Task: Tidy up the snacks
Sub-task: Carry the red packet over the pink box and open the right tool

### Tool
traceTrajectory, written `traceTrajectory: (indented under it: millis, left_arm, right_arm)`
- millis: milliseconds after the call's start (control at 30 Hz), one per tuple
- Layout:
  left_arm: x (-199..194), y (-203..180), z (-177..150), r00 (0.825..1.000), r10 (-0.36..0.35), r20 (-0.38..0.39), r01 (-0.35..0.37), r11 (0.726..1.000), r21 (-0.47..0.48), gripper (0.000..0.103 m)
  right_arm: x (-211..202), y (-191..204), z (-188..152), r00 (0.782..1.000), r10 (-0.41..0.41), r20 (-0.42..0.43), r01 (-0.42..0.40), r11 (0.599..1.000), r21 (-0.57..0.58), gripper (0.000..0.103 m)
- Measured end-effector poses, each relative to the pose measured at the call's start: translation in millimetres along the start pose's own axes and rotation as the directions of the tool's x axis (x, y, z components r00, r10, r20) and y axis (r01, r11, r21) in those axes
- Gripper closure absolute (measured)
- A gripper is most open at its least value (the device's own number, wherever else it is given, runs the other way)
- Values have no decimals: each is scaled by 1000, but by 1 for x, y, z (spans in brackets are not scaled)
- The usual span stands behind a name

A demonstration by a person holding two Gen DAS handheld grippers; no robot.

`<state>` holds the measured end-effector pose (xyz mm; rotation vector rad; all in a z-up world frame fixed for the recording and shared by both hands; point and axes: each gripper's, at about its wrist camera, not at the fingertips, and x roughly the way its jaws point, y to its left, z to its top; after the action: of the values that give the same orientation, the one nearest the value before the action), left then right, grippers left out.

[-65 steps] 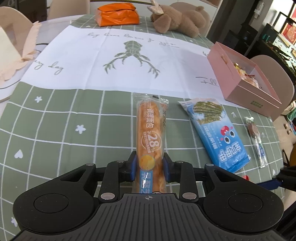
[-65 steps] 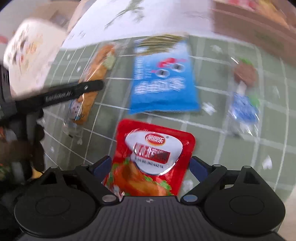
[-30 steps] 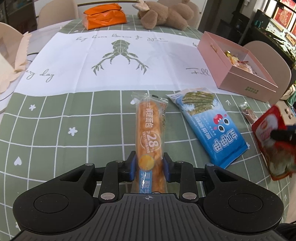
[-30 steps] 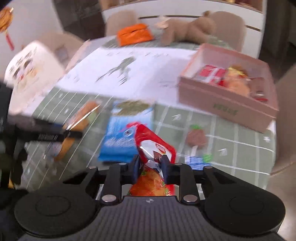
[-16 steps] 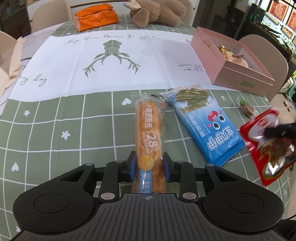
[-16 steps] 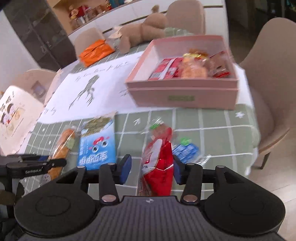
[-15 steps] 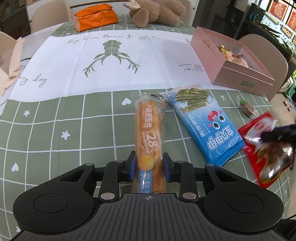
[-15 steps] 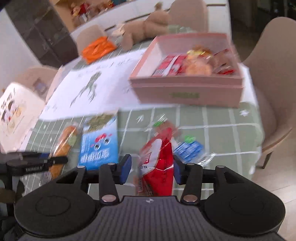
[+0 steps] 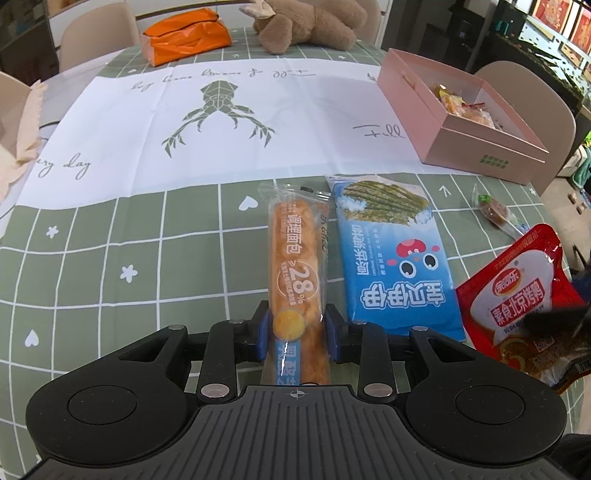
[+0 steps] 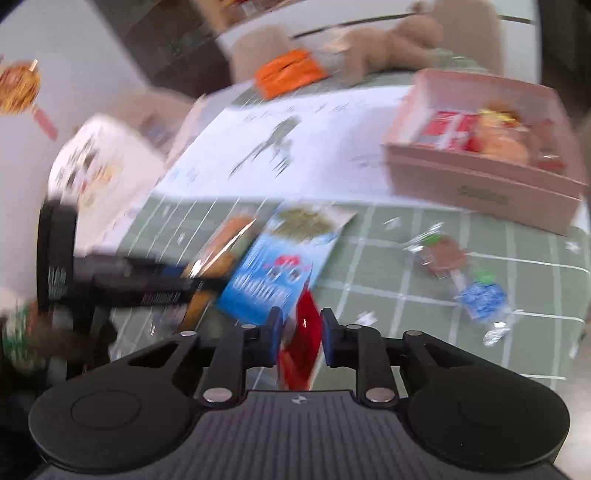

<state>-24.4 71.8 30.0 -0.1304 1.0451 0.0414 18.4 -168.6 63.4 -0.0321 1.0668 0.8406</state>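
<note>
My left gripper (image 9: 297, 325) is shut on the near end of a long orange bread stick pack (image 9: 297, 266) that lies on the green checked tablecloth (image 9: 110, 240). My right gripper (image 10: 301, 332) is shut on a red snack pouch (image 10: 301, 343), held edge-on; the pouch also shows in the left wrist view (image 9: 524, 295) at the right. A blue seaweed snack bag (image 9: 391, 254) lies beside the bread. A pink box (image 9: 458, 114) with several snacks stands at the back right; it also shows in the right wrist view (image 10: 480, 177).
A small wrapped candy (image 9: 495, 212) lies near the table's right edge, and a blue wrapper (image 10: 480, 299) beyond it. A white paper sheet (image 9: 221, 110), an orange bag (image 9: 184, 33) and a plush bear (image 9: 310, 22) sit farther back. Chairs surround the table.
My right gripper, which had opened around the red pouch, has shut on it again and swung left toward the blue bag. My left gripper still holds the bread pack in place.
</note>
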Motion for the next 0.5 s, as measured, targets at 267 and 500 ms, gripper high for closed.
traceTrajectory:
  millis: [267,500]
  left_arm:
    - [-1,1,-2,1000,-6,14,6,1000,1,70]
    - [-4,10,-1,996,-81,24,82,995,-63,72]
  right_arm:
    - [27,-5,-12,993,-88,-74,88,996,3,78]
    - [-8,-24,-1,995,-98,31,95,992,83,82]
